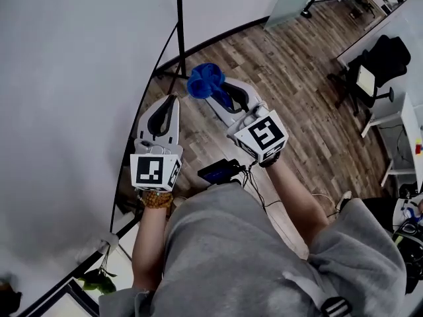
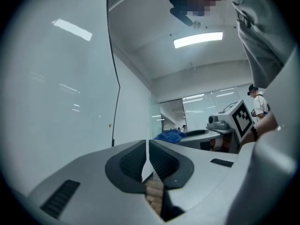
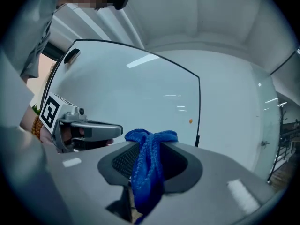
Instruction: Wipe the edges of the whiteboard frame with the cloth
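The big whiteboard (image 1: 66, 111) fills the left of the head view, its thin black frame edge (image 1: 179, 18) running down toward the floor. My right gripper (image 1: 215, 88) is shut on a bunched blue cloth (image 1: 205, 79), held in the air just right of that edge, apart from it. In the right gripper view the cloth (image 3: 149, 165) hangs between the jaws, with the board (image 3: 140, 93) and its frame (image 3: 198, 107) ahead. My left gripper (image 1: 173, 99) is shut and holds nothing, beside the board's edge (image 2: 114, 78). The left gripper view also catches the cloth (image 2: 168, 136).
Wood-plank floor (image 1: 291, 78) lies below. A black office chair (image 1: 383, 61) and a white desk (image 1: 404, 134) stand at the right. A small plant (image 1: 96, 279) sits by the board's lower corner. A dark device (image 1: 218, 172) with cables hangs at the person's waist.
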Demonstrator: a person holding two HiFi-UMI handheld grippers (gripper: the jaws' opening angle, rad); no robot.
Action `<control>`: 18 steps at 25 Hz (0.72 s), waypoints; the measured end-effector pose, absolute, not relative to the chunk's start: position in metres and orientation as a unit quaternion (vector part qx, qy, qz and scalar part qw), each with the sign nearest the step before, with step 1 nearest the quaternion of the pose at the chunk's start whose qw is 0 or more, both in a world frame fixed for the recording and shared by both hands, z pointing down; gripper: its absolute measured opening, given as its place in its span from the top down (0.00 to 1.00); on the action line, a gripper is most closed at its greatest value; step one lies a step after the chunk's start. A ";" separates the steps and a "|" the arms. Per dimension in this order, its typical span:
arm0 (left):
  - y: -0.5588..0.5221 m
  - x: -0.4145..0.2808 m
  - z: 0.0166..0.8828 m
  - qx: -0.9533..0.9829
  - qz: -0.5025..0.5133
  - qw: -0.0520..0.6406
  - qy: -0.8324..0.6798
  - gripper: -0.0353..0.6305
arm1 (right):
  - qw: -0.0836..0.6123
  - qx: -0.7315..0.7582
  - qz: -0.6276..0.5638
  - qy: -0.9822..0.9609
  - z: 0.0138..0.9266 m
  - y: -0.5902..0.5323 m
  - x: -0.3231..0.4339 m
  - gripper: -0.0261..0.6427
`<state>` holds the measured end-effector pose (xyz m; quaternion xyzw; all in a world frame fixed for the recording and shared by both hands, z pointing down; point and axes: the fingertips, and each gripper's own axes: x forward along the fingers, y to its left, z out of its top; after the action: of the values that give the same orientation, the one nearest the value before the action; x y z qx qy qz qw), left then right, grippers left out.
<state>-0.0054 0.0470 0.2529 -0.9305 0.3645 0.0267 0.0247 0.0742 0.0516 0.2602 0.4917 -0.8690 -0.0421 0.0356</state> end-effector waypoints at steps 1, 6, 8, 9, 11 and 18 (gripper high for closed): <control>0.050 -0.002 0.238 -0.929 0.036 0.037 0.365 0.91 | 0.027 0.504 -0.043 -0.862 0.254 0.057 0.078 0.75; 0.066 0.009 0.207 -0.923 0.044 0.071 0.376 0.91 | 0.028 0.554 -0.053 -0.830 0.245 0.085 0.091 0.75; 0.068 0.010 0.211 -0.921 0.037 0.071 0.381 0.91 | 0.028 0.567 -0.050 -0.822 0.251 0.093 0.094 0.75; 0.069 0.010 0.215 -0.920 0.034 0.067 0.384 0.91 | 0.029 0.573 -0.047 -0.818 0.254 0.096 0.095 0.75; 0.071 0.008 0.227 -0.918 0.030 0.058 0.391 0.91 | 0.031 0.588 -0.039 -0.807 0.258 0.101 0.098 0.75; 0.072 -0.007 0.265 -0.907 0.006 0.025 0.420 0.91 | 0.057 0.617 -0.032 -0.784 0.277 0.111 0.102 0.75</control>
<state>-0.0072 0.0722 0.2653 -0.9072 0.4200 0.0057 0.0249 0.1021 0.1108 0.2768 0.6173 -0.7841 -0.0317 0.0568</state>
